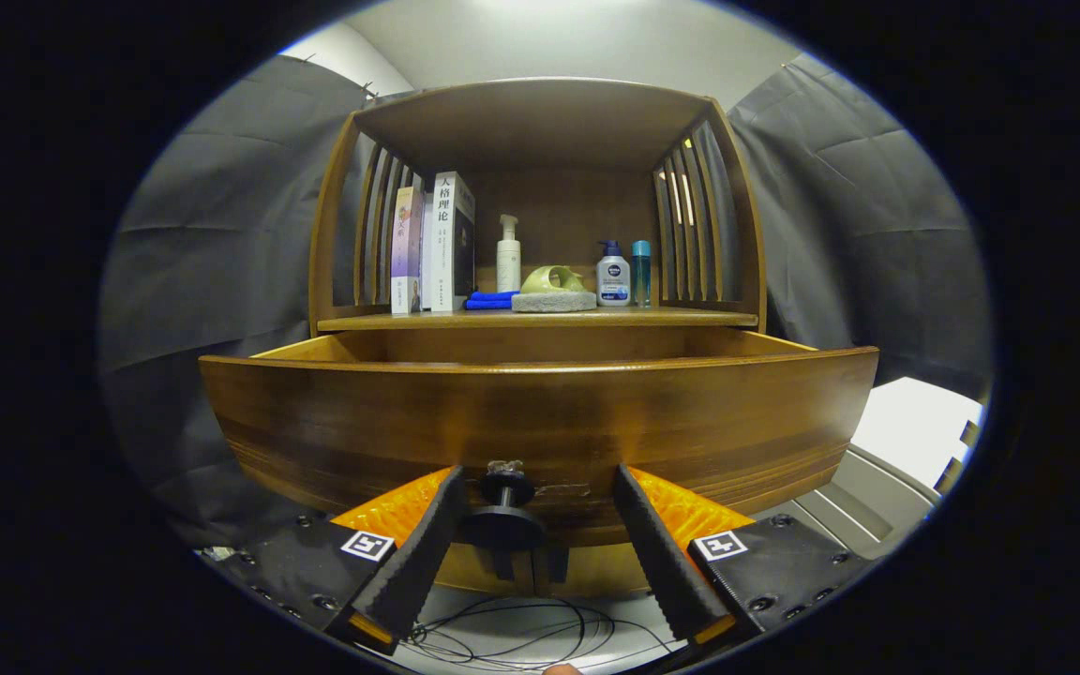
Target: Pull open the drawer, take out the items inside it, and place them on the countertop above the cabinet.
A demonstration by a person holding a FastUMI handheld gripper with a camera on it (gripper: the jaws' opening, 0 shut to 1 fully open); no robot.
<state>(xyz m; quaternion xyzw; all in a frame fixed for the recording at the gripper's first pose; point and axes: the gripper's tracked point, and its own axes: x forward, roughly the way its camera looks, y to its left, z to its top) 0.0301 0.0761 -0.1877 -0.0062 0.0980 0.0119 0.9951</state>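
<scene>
Grey-draped booth, wooden cabinet (pixel 540 122) | drawer (pixel 540 422) pulled out just ahead of fingers, contents hidden by its front | knob (pixel 505 511) between spread fingers, gripper (pixel 535 506) holding nothing | countertop (pixel 540 320) beyond, crowded | risk: blind reach over front snags rim.

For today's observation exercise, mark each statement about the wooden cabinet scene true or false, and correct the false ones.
1. The wooden drawer is pulled open. True.
2. The gripper is clamped on the black round drawer knob. False: its fingers stand apart, with the knob between them.
3. Books stand left of the white pump bottle on the countertop. True.
4. The folded blue cloth lies in the drawer. False: it lies on the countertop.
</scene>
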